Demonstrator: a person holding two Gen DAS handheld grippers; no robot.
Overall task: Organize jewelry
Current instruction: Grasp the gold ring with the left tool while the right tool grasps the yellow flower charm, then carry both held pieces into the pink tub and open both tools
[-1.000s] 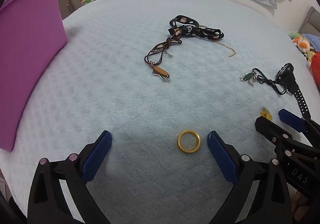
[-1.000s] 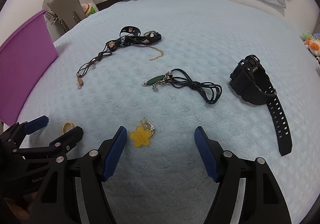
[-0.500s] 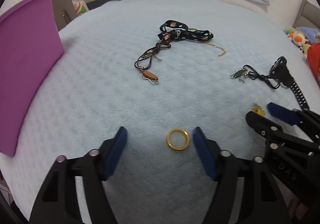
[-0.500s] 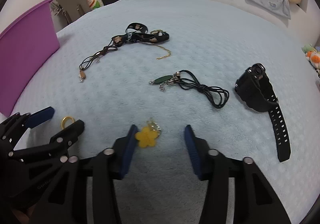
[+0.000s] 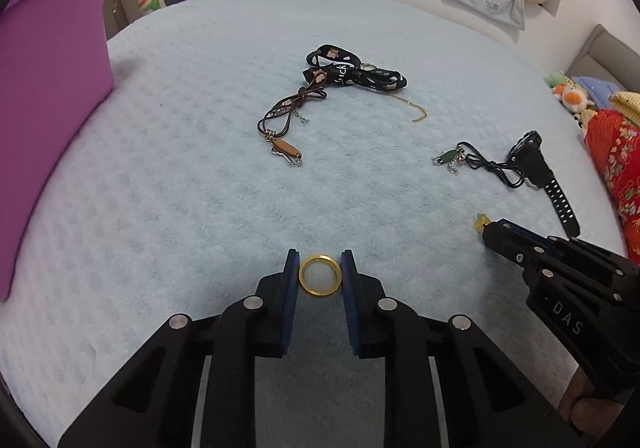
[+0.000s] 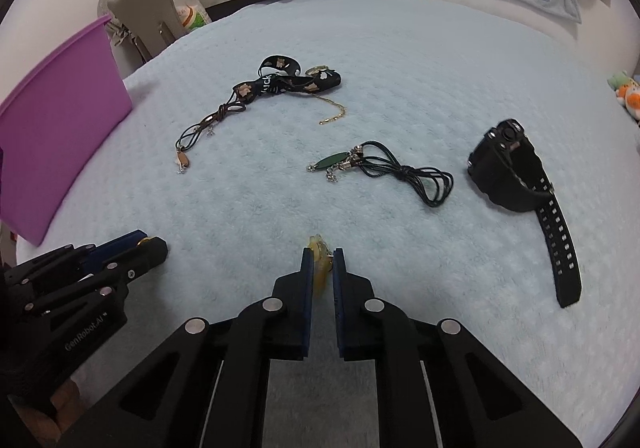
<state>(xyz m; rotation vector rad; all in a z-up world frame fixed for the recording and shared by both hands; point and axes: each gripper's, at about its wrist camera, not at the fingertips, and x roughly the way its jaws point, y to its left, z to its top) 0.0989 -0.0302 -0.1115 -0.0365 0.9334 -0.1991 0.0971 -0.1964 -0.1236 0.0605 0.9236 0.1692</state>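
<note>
- Left gripper (image 5: 320, 275) rests low on the blanket (image 5: 192, 175) — its blue pads touch both sides of the gold ring (image 5: 320, 275), pinching it.
- Right gripper (image 6: 320, 268) squeezes the yellow charm (image 6: 319, 254) edge-on between nearly closed pads.
- Farther out lie a brown cord necklace (image 5: 284, 119), a black lanyard (image 5: 352, 73), a green pendant (image 6: 334, 161) (on a black cord) and a watch (image 6: 516, 175).
- A purple bin (image 5: 44, 127) stands at the left edge.

Pinching a gold metal ring (image 5: 320, 275) between left gripper (image 5: 320, 271) pads; squeezing a yellow flower-shaped charm (image 6: 320, 263) in right gripper (image 6: 321, 262), both held low.
</note>
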